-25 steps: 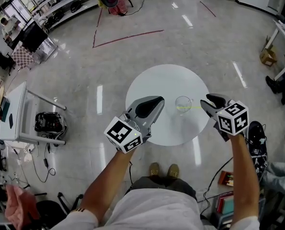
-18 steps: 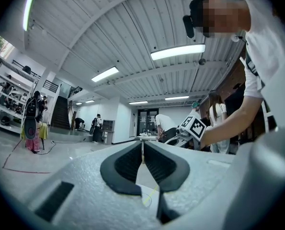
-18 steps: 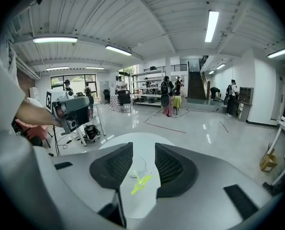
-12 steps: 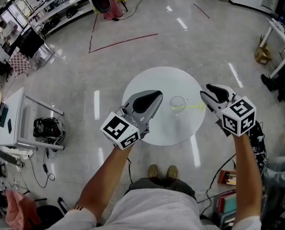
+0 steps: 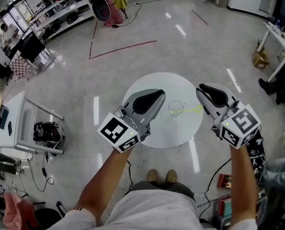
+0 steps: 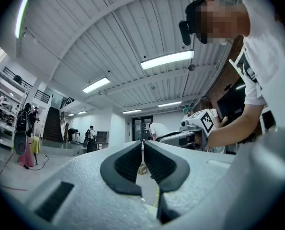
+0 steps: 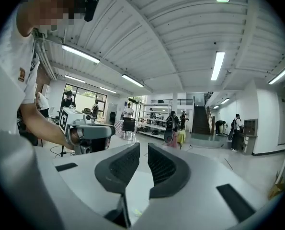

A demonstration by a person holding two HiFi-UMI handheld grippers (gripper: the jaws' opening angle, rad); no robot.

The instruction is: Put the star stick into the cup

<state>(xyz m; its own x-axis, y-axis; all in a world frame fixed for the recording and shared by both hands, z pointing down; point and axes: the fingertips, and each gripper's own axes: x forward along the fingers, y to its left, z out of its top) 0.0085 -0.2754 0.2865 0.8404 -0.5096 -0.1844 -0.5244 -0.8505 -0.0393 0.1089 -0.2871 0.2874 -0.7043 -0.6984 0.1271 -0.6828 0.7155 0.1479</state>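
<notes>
A clear cup [image 5: 176,108] stands on the round white table [image 5: 152,83]. The thin yellow-green star stick [image 5: 193,110] has one end in the cup, and it leans out over the rim to the right. My left gripper [image 5: 159,98] hovers just left of the cup, shut with nothing in it. In the left gripper view its jaw tips [image 6: 142,145] meet, and a piece of the stick [image 6: 156,198] shows low in the slit. My right gripper [image 5: 202,92] hangs right of the cup near the stick's outer end. Its jaws [image 7: 143,163] are closing, with a narrow gap and nothing between them.
The table stands alone on a glossy floor with red tape lines [image 5: 123,44]. A white cart [image 5: 13,119] and cables lie far left, shelves at the top left, books [image 5: 226,202] on the floor at the lower right. The person's shoes [image 5: 161,176] are below the table edge.
The right gripper has drifted a little left and forward over the table's right edge, and its jaws have narrowed. The left gripper and the stick in the cup have hardly moved.
</notes>
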